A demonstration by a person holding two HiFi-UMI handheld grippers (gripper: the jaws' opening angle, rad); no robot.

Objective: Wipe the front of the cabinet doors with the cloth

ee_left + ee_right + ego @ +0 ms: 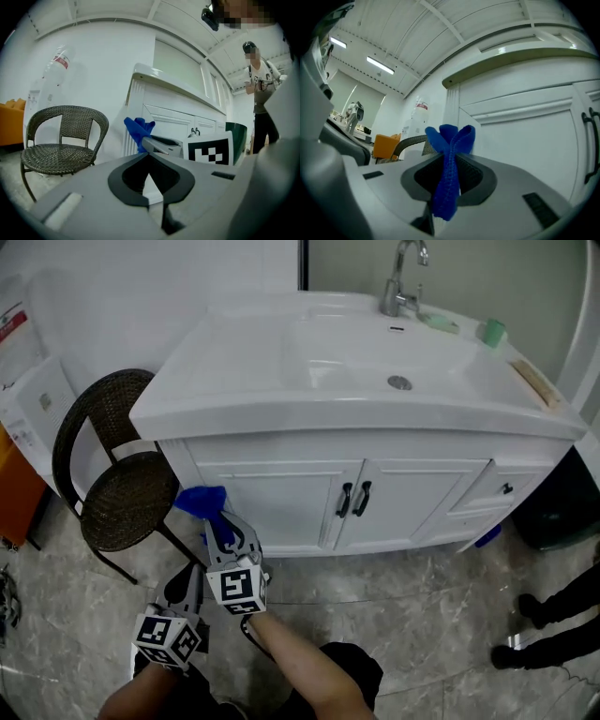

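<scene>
A blue cloth is pinched in my right gripper, which is shut on it close to the left end of the white cabinet. In the right gripper view the blue cloth sticks up between the closed jaws, with the left cabinet door just ahead. My left gripper hangs lower, near the floor, shut and empty. The two cabinet doors have black handles at the middle.
A dark wicker chair stands left of the cabinet, close to both grippers. A white sink with a tap tops the cabinet. An orange object sits at far left. A person's legs are at the right.
</scene>
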